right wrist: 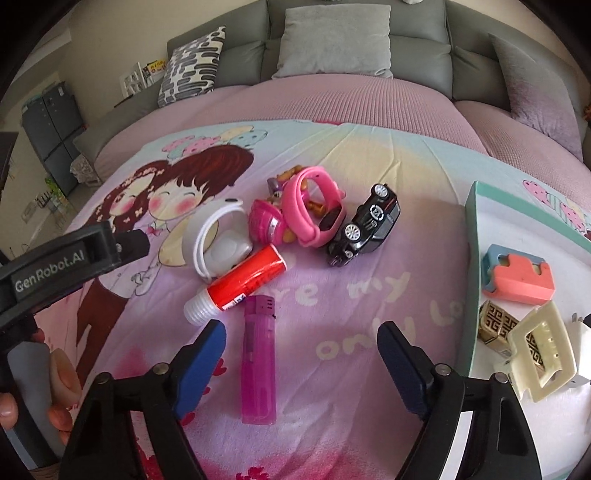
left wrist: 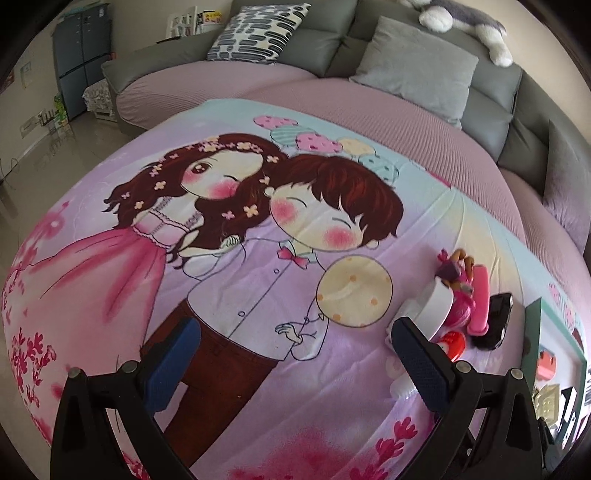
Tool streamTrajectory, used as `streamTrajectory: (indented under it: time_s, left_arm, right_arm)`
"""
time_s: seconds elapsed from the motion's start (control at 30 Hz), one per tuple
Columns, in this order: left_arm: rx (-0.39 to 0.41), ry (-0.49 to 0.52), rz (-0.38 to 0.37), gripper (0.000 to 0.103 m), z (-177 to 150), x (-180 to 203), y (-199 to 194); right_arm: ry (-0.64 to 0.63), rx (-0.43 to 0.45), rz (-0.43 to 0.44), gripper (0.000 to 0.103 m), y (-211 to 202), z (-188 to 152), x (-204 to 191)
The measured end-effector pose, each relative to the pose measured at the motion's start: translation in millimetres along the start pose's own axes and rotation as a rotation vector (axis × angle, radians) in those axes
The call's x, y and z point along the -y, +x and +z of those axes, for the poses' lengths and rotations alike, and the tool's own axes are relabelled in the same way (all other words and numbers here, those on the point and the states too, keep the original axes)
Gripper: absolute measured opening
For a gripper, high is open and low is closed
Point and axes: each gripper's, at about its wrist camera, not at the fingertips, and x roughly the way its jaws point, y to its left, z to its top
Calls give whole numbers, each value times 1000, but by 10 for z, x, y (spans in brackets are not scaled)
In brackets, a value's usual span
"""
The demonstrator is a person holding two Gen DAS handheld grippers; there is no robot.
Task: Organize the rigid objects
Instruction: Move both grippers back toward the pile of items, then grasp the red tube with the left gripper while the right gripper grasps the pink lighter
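Pink translucent lighter (right wrist: pixel 258 360) lies on the printed blanket (right wrist: pixel 354 295) at the lower centre of the frame, between the spread fingers of the empty right gripper (right wrist: pixel 301 363). The left gripper (left wrist: pixel 295 369) is also released. Closing off-centre could push the smooth lighter against the red tube (right wrist: pixel 240 282), which may roll.

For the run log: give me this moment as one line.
left gripper: open, empty | right gripper: open, over lighter | loose: glue stick, toy car | tray: hair clip

Home living room: grey sofa (right wrist: pixel 351 29), cushions (left wrist: pixel 413 70), plush toy (left wrist: pixel 461 22), cartoon blanket (left wrist: pixel 221 258).
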Motion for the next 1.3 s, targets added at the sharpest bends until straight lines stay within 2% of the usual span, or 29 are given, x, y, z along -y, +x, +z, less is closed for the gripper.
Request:
streamTrajectory:
  time_s: [0.33, 0.43, 0.5, 0.63, 0.83, 0.97, 1.1, 1.3]
  left_arm:
    - [-35, 10, -6, 103, -20, 21, 87]
    - [-40, 13, -14, 103, -19, 26, 98]
    - [-46, 14, -18, 103, -20, 31, 107]
    - [-66, 26, -50, 103, -31, 67, 122]
    - [-106, 43, -154, 103, -55, 165, 141]
    - [-131, 102, -198, 103, -94, 316, 146]
    - [-145, 175, -216, 103, -157, 498, 170]
    - [-152, 230, -210, 103, -209, 673, 248]
  right_arm:
    - [-61, -29, -86, 80, 99, -45, -68]
    - [-46, -16, -113, 69, 78, -38, -33]
    - [-34, -7, -138, 53, 55, -30, 15]
    - [10, -7, -134, 48, 35, -22, 120]
    - [42, -5, -129, 33, 4, -20, 198]
    - [77, -7, -106, 21, -24, -21, 278]
    - [98, -6, -82, 21, -61, -30, 329]
    - [134, 1, -74, 21, -107, -36, 403]
